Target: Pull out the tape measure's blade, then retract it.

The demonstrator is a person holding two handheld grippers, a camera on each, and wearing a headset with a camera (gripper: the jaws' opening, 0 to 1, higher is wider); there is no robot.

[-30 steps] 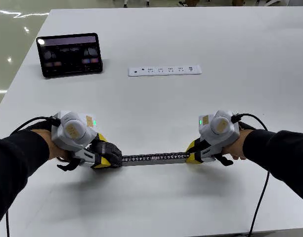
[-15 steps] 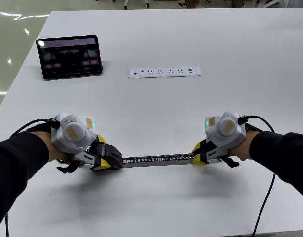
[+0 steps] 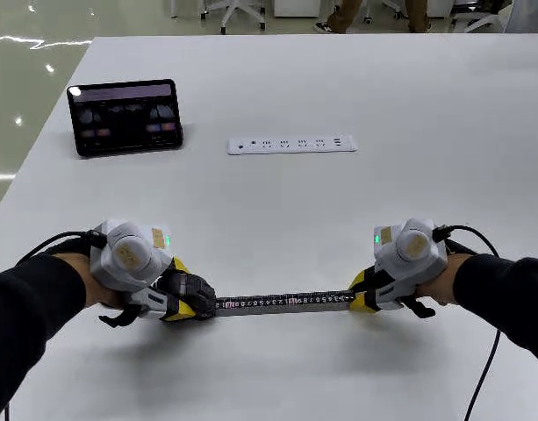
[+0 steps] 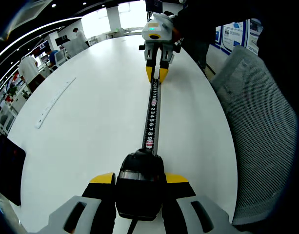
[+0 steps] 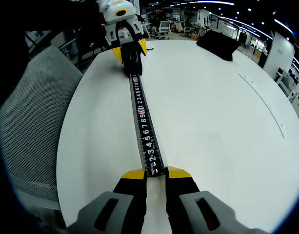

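left gripper point(image 4: 139, 178) fingers clamp tape measure case point(image 4: 139, 190) | right gripper point(image 5: 156, 174) fingers pinch blade point(image 5: 143, 124) tip

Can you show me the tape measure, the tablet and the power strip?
tape measure point(image 4: 139, 187), left gripper view, middle of the black case.
tablet point(image 3: 125, 116), head view, middle of its screen.
power strip point(image 3: 291, 144), head view, middle of its top.

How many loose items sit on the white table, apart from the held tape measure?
2: a black rectangular tablet propped at the far left, and a long white power strip lying flat mid-table. Nothing seems hidden.
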